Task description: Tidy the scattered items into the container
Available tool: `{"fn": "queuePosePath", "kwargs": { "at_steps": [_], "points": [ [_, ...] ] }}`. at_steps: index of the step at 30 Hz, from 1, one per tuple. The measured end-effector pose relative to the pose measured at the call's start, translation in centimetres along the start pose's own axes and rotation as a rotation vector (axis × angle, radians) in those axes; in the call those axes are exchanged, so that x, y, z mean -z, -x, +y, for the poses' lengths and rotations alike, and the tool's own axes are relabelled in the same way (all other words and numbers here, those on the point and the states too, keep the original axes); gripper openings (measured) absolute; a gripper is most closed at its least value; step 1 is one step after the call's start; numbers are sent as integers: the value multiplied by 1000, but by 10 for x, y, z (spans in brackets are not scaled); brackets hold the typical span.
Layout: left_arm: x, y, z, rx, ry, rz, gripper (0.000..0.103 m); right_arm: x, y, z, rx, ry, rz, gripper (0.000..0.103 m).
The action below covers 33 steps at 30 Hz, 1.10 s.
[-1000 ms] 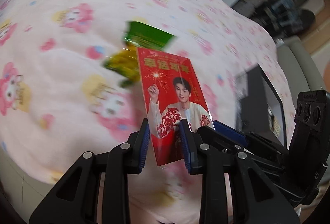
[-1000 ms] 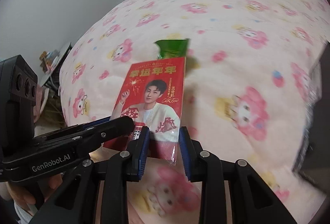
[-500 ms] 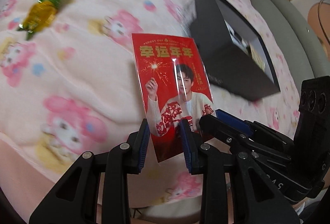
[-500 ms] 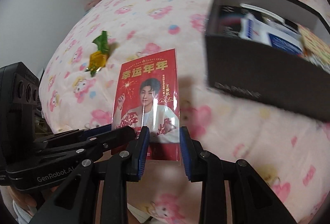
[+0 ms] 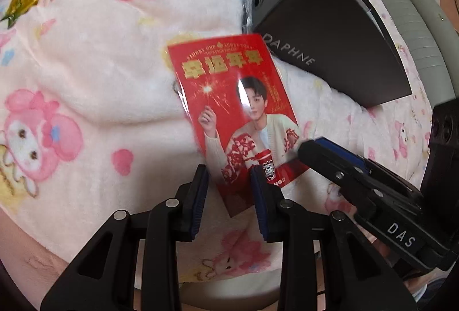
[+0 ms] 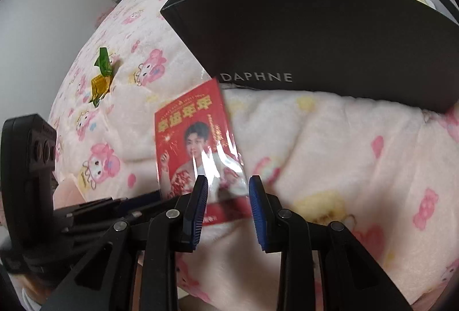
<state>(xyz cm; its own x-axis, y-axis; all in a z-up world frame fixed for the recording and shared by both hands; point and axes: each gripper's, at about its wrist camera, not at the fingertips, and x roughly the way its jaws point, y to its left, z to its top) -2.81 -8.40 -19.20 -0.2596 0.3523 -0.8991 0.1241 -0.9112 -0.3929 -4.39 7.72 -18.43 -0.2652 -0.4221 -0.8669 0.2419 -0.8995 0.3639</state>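
Our red card points lengthwise at the black box just ahead. Whether the left hand-held gripper or the right hand-held gripper clamps it, we cannot tell.

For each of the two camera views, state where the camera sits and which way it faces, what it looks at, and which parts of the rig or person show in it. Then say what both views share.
Left wrist: on the left gripper, looking forward along its fingers at the red card, with the black box behind; the right gripper enters from the right.
Right wrist: on the right gripper, facing the same card and the box's open top; the left gripper enters from the left.
Shared: card, box, green-and-gold candy, pink blanket.
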Motion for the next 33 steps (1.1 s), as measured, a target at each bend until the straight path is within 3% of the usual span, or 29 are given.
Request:
{"fn": "queuePosePath", "kwargs": {
  "at_steps": [8,12,17,27,30,33],
  "points": [
    [-53,20,1,-129,-102,-171,32,17,-1,-10,-103,-21,73,27],
    [-73,7,-3,-130,-168,-201,32,21,-7,-6,-138,-18,102,27],
    [-85,-14,-2,-119,-194,-159,36,17,-15,-3,-146,-28,110,27],
    [-50,1,13,-47,-191,-60,31,6,-26,2,-156,-40,121,28],
    [-43,8,12,-37,-214,-73,31,2,-22,-4,-144,-46,107,28],
    [-55,9,14,-83,-224,-115,35,1,-13,-13,-129,-73,77,28]
  ]
}}
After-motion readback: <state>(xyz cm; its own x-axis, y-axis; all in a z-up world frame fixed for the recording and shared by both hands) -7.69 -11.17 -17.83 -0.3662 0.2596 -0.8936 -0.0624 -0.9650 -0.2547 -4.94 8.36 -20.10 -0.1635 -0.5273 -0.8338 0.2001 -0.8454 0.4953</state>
